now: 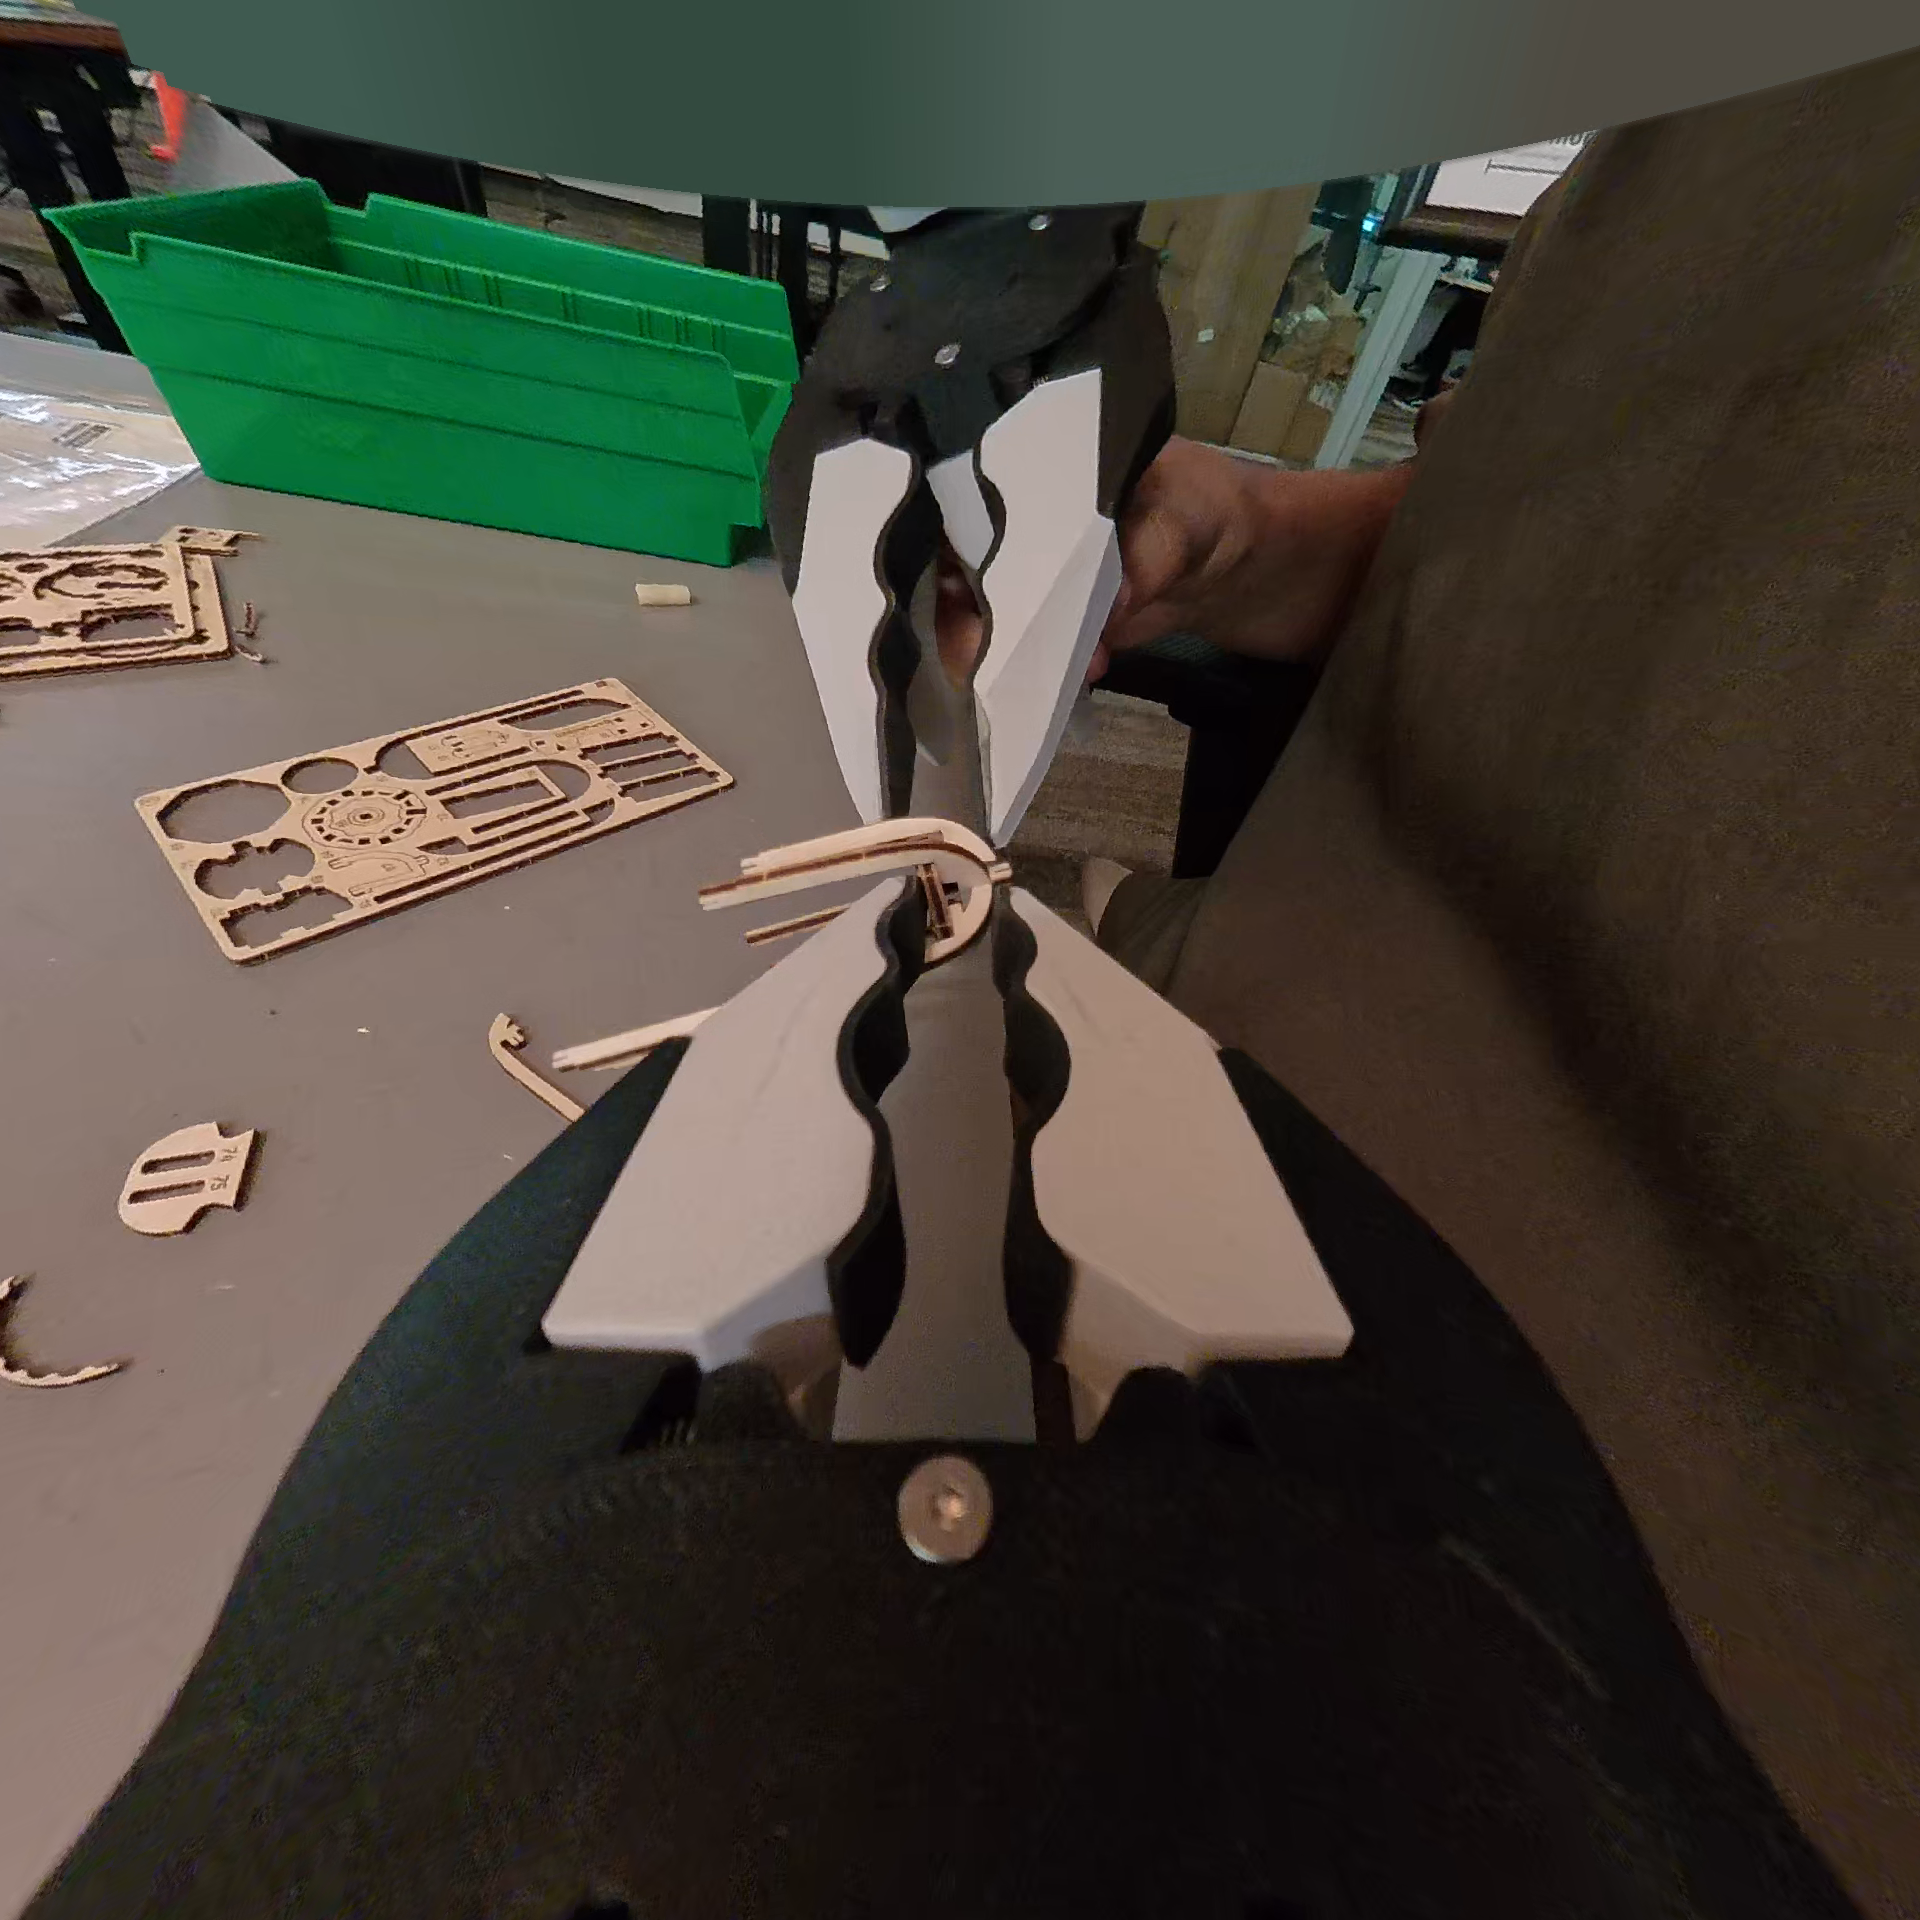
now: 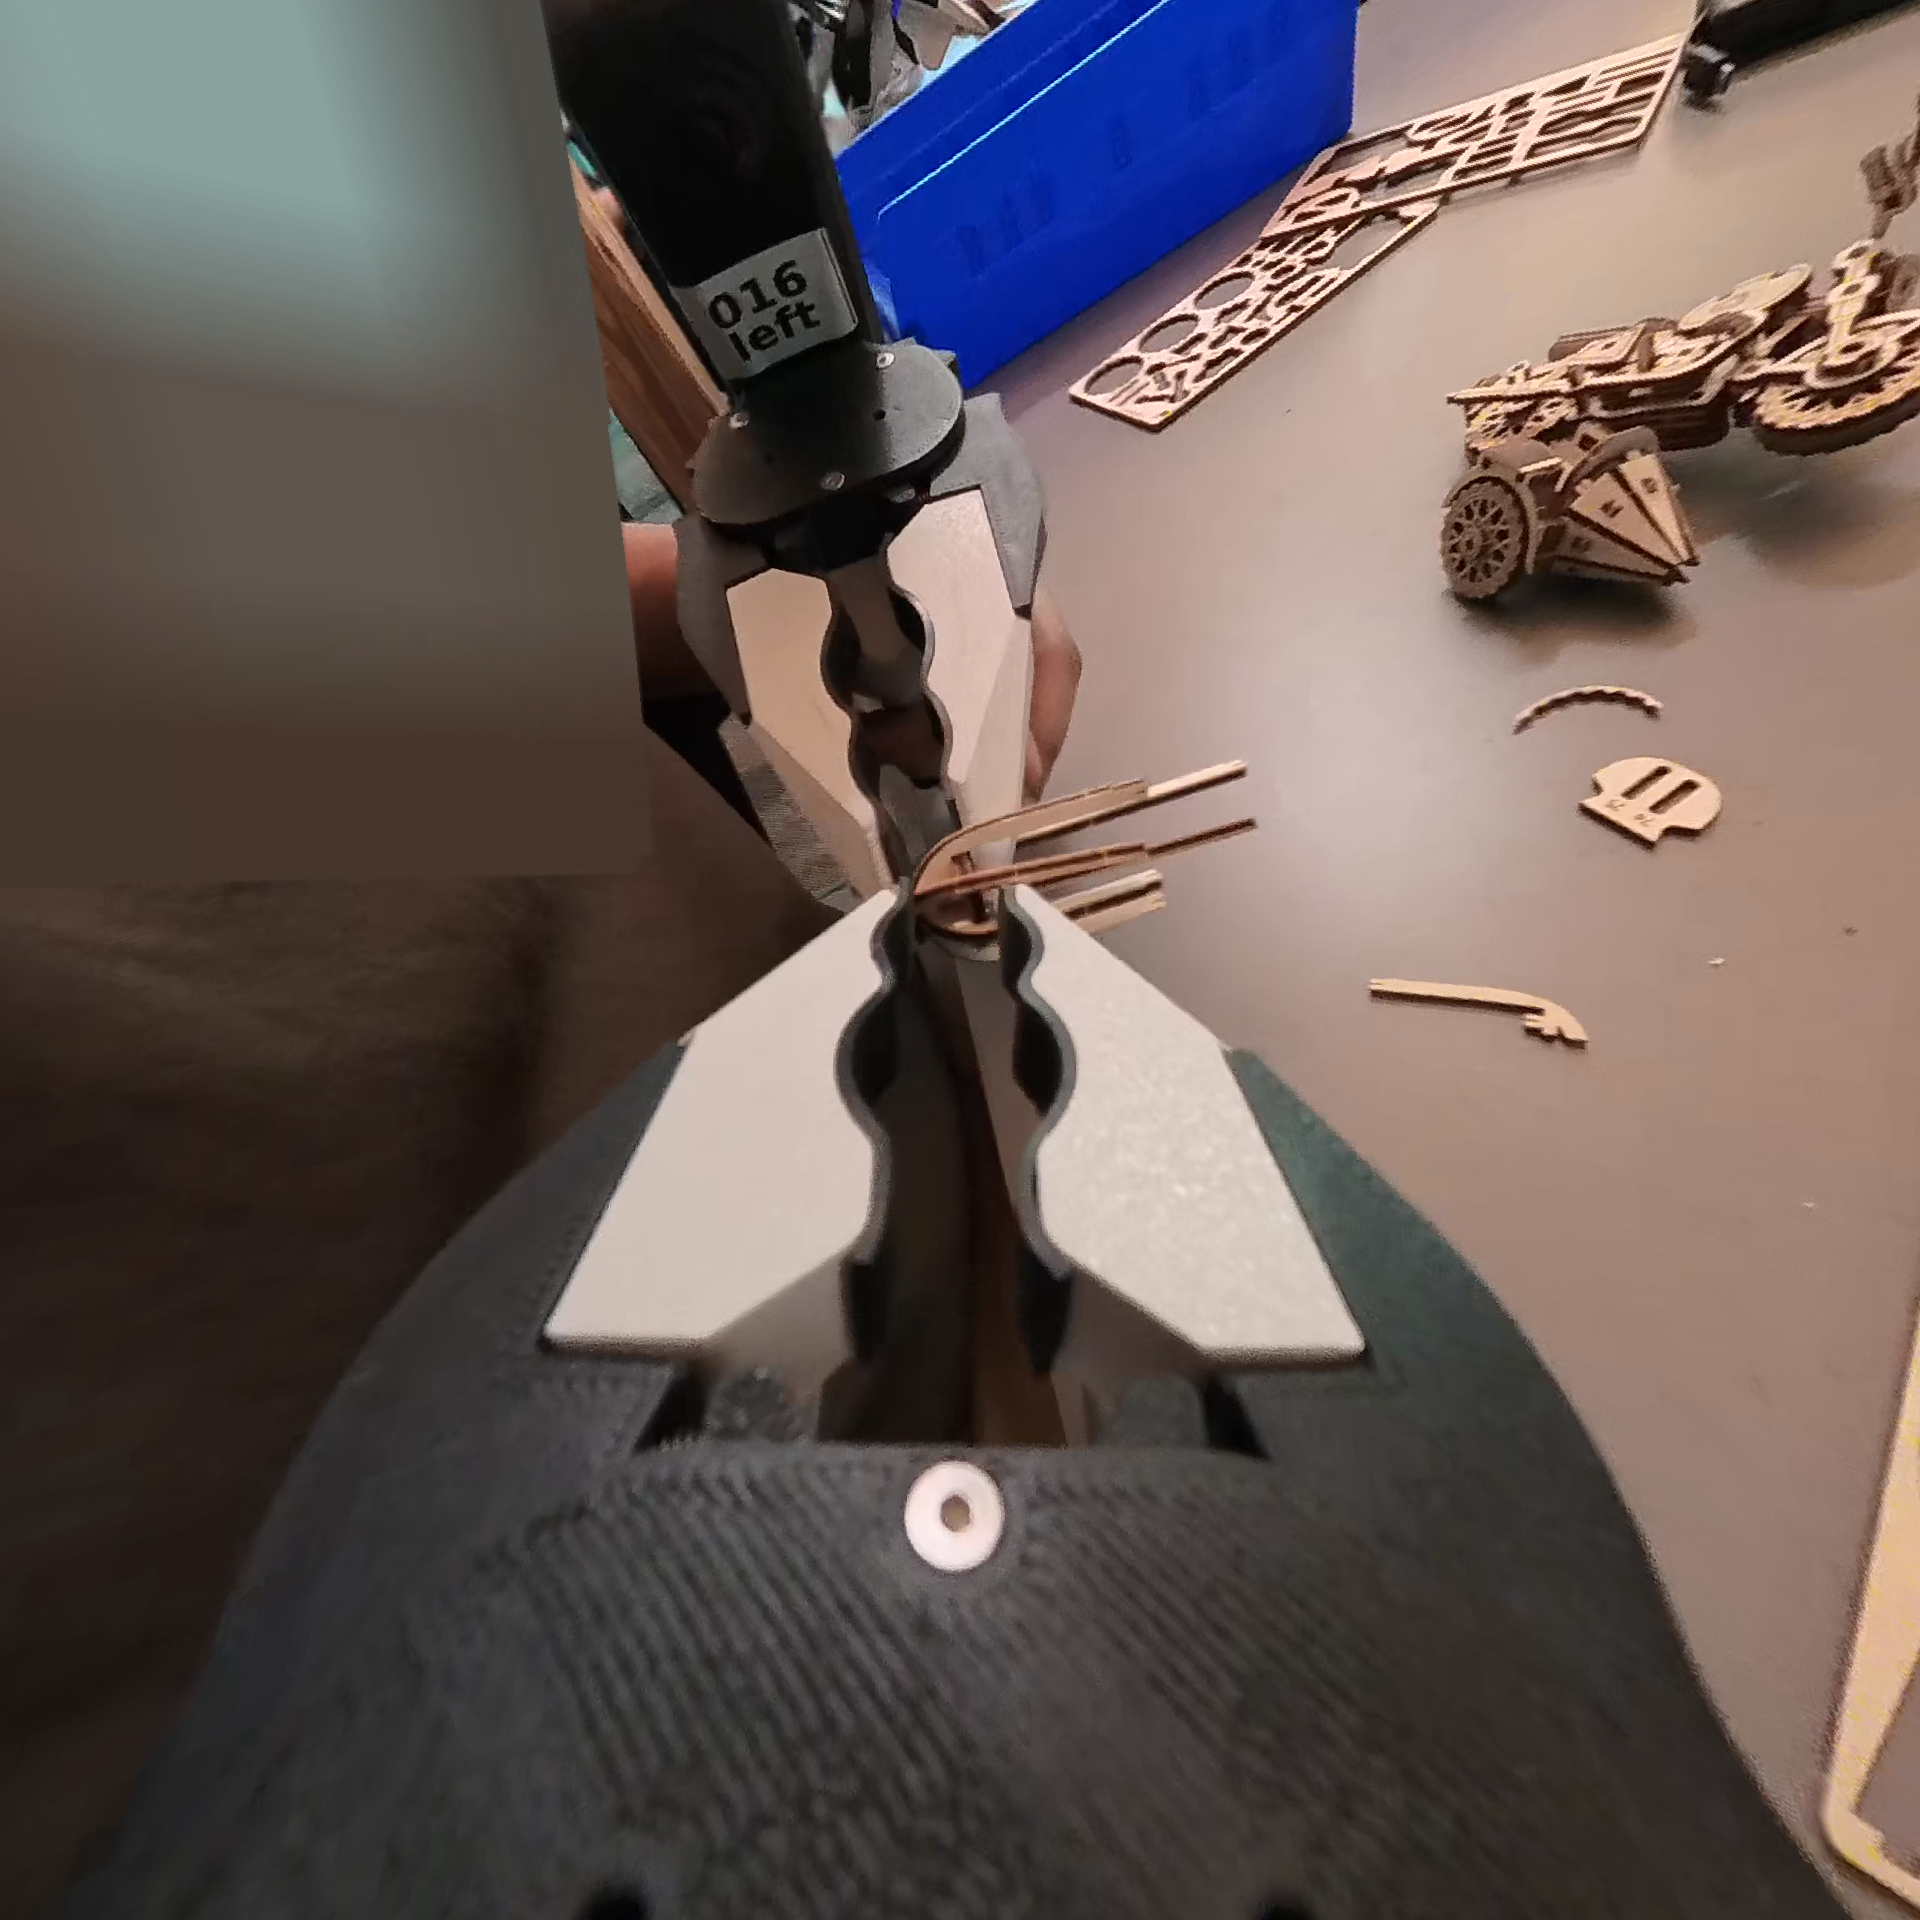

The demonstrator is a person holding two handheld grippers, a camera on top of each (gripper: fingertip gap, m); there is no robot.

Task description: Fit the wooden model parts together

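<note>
Item: curved wooden assembly [image 1: 940,854], several thin slats bent together at one end, prongs running out over the counter [image 1: 364,1039]. I hold it in the air between my two claws, off the surface, so both ends of the joint can be reached at once.

My left claw [image 1: 940,894]: clenched on the bent end, steadying it from below.

My right claw [image 2: 951,909]: tips closed onto the same bend from the opposite side, apparently to press the layers into register.

Loose parts, kept within reach on the counter: a hooked strip [image 2: 1481,1010], a slotted rounded plate [image 2: 1652,798], a toothed arc [image 2: 1584,704].

Punched-out sheet [image 1: 431,816]: lies flat, most cut-outs gone.

Part-built model [image 2: 1683,416]: set well apart, probably awaiting this subassembly.

Green bin [image 1: 436,384], blue bin [image 2: 1101,166]: at the far edges.
</note>
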